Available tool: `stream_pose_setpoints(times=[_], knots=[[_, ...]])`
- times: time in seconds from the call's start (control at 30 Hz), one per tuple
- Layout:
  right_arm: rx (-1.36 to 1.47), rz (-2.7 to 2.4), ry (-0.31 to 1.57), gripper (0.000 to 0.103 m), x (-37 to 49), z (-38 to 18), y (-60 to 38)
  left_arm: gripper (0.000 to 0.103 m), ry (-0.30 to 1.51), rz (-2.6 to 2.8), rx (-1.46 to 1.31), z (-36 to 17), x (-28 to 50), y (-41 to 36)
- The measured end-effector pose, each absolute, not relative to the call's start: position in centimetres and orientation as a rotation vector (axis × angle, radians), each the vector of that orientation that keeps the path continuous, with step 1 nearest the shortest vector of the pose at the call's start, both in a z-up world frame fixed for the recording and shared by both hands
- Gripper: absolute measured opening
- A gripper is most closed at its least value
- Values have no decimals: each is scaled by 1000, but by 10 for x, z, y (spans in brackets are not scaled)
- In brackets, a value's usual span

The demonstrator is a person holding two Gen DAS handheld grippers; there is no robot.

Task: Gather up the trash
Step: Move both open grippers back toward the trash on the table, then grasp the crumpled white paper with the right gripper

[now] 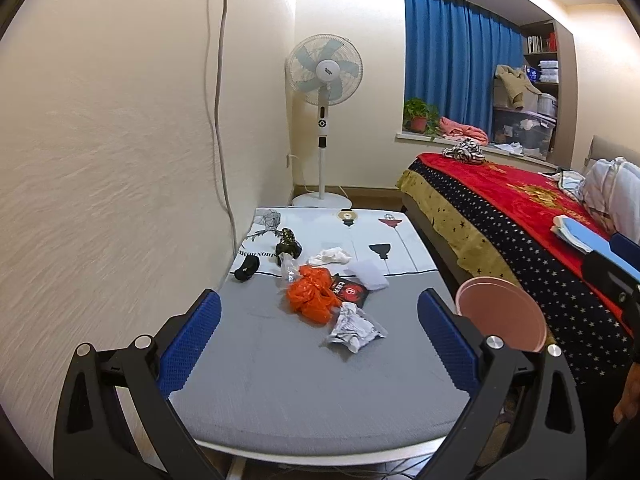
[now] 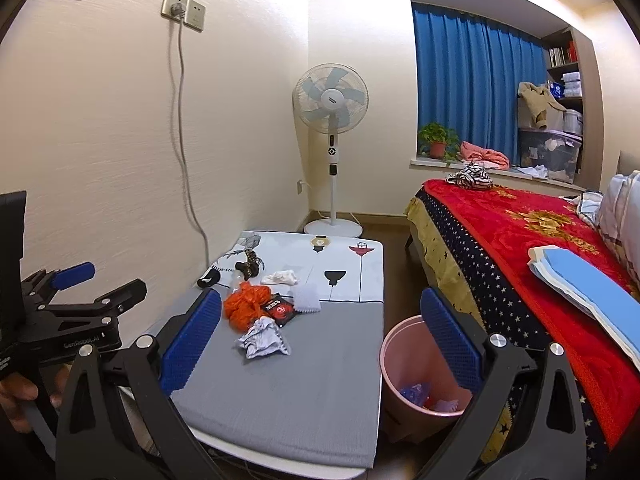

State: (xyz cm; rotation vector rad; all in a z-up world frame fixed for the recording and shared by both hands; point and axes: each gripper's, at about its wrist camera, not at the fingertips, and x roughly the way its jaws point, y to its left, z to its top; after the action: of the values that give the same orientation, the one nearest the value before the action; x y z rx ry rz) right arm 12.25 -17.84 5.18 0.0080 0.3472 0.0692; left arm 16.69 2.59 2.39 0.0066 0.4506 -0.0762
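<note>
Left wrist view: the worktop carries one orange plastic bag, one crumpled grey wrapper, one black-and-red packet, one white tissue wad and one clear bag, clustered mid-surface. One pink bin stands beside the worktop. The left tongs are spread wide, holding nothing.

Right wrist view: the same litter lies near the orange plastic bag; the pink bin holds a few scraps. The right tongs are spread wide, touching nothing.
</note>
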Motion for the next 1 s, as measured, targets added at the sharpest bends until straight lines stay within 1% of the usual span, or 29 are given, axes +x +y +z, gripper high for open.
stream_pose_setpoints(times=[0.23,0.53,0.67,0.83,1.0], knots=[[33,53,321,98,165,44,-176,96,455,-52,16,16,202,30],[54,31,350,98,223,9,-164,96,486,9,8,-1,246,42],[41,52,349,98,251,-14,-160,96,492,60,-3,-4,267,56],[58,79,417,98,278,-56,-152,96,480,137,-17,-9,286,75],[23,137,504,98,296,-95,-127,96,531,176,-72,-19,302,89]])
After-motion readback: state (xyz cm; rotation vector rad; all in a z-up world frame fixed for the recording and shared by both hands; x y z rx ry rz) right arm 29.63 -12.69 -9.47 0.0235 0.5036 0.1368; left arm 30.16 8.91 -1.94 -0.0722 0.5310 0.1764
